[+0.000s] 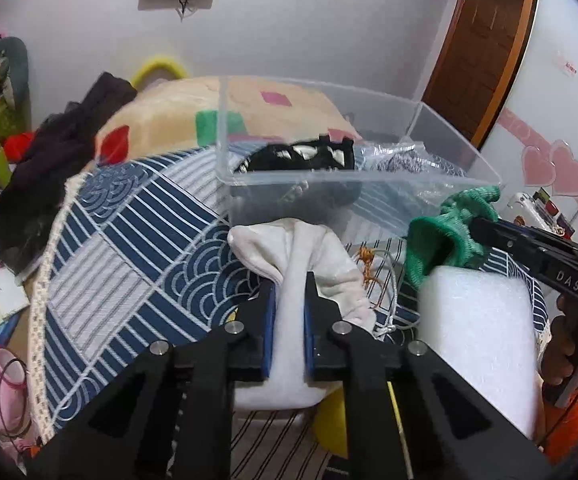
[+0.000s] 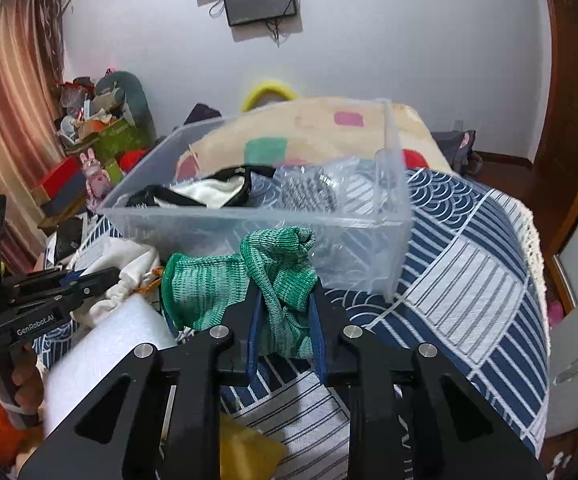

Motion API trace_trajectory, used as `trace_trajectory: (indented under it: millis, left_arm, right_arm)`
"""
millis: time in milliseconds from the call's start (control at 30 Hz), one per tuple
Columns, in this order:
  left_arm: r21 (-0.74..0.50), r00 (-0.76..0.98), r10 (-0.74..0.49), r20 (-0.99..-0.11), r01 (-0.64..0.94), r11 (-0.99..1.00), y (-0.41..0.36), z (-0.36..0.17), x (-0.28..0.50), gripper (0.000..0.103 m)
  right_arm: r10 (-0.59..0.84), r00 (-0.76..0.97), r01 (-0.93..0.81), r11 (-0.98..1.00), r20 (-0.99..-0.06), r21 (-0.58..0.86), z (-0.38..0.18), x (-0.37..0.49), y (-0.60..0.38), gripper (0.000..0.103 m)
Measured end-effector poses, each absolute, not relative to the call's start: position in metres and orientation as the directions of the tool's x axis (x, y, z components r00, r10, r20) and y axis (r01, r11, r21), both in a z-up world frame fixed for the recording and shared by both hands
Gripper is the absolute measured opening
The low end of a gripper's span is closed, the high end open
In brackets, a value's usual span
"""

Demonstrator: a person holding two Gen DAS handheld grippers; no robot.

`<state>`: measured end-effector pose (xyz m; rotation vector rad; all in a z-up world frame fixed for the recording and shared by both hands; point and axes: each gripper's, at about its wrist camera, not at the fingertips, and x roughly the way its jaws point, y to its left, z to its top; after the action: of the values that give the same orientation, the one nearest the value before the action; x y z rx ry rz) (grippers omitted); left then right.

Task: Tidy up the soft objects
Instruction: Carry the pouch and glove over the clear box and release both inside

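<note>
My left gripper [image 1: 291, 280] is shut on a white cloth drawstring bag [image 1: 309, 252], held just in front of the clear plastic bin [image 1: 329, 178]. My right gripper [image 2: 283, 292] is shut on a green knitted glove [image 2: 225, 280], also just in front of the bin [image 2: 249, 220]. The glove shows at the right of the left wrist view [image 1: 445, 236]. The white bag shows at the left of the right wrist view [image 2: 121, 276]. The bin holds a black-and-white cloth [image 2: 213, 192] and a bagged grey patterned item [image 2: 313, 192].
The bin stands on a blue-and-white patterned cover [image 2: 469, 260]. A white foam block [image 1: 477, 320] lies under the glove. A yellow item [image 2: 249, 452] lies at the near edge. A beige blanket [image 1: 177, 116] and dark clothes [image 1: 49, 168] lie behind. Clutter fills the far left.
</note>
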<state>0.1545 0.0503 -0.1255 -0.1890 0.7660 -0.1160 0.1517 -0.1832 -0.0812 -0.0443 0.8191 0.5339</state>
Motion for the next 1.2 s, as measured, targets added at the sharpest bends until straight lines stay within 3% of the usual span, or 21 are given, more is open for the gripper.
trace_trajectory:
  millis: [1000, 1200]
  left_arm:
    - [-0.151, 0.901, -0.095, -0.424, 0.033, 0.988, 0.052, 0.000, 0.138, 0.010]
    - [-0.163, 0.895, -0.082, -0.439, 0.011, 0.986, 0.054, 0.008, 0.170, 0.010]
  right_arm:
    - [0.444, 0.738, -0.434, 0.889, -0.507, 0.147, -0.007, 0.141, -0.204, 0.019]
    - [0.427, 0.774, -0.425, 0.898, -0.468, 0.115, 0.005, 0.149, -0.194, 0.019]
